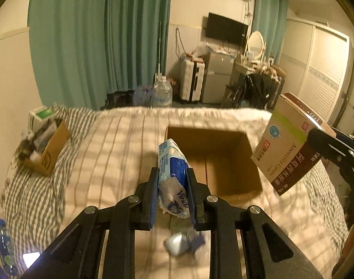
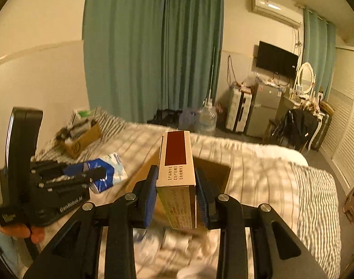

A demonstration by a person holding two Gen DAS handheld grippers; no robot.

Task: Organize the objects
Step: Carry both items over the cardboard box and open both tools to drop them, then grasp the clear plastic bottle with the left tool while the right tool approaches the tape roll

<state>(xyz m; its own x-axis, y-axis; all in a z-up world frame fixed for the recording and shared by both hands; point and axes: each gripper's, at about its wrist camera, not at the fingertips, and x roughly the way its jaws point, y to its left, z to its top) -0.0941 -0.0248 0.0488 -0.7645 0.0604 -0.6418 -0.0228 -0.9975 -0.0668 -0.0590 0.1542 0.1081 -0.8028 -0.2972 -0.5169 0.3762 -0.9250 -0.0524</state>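
Observation:
My left gripper (image 1: 172,174) is shut on a blue and white tissue pack (image 1: 172,162) and holds it above the bed, just left of an open cardboard box (image 1: 225,162). My right gripper (image 2: 176,176) is shut on a white and maroon medicine box (image 2: 178,162), held above the same cardboard box (image 2: 216,172). In the left wrist view the medicine box (image 1: 286,144) hangs at the right, over the cardboard box's right edge. In the right wrist view the left gripper (image 2: 100,174) with the tissue pack (image 2: 111,169) is at the left.
A striped bed cover (image 1: 107,153) lies under everything. A second cardboard box (image 1: 46,148) full of items sits at the bed's far left. A small silver and blue object (image 1: 179,244) lies on the bed below my left gripper. A water bottle (image 1: 4,244) lies at the near left.

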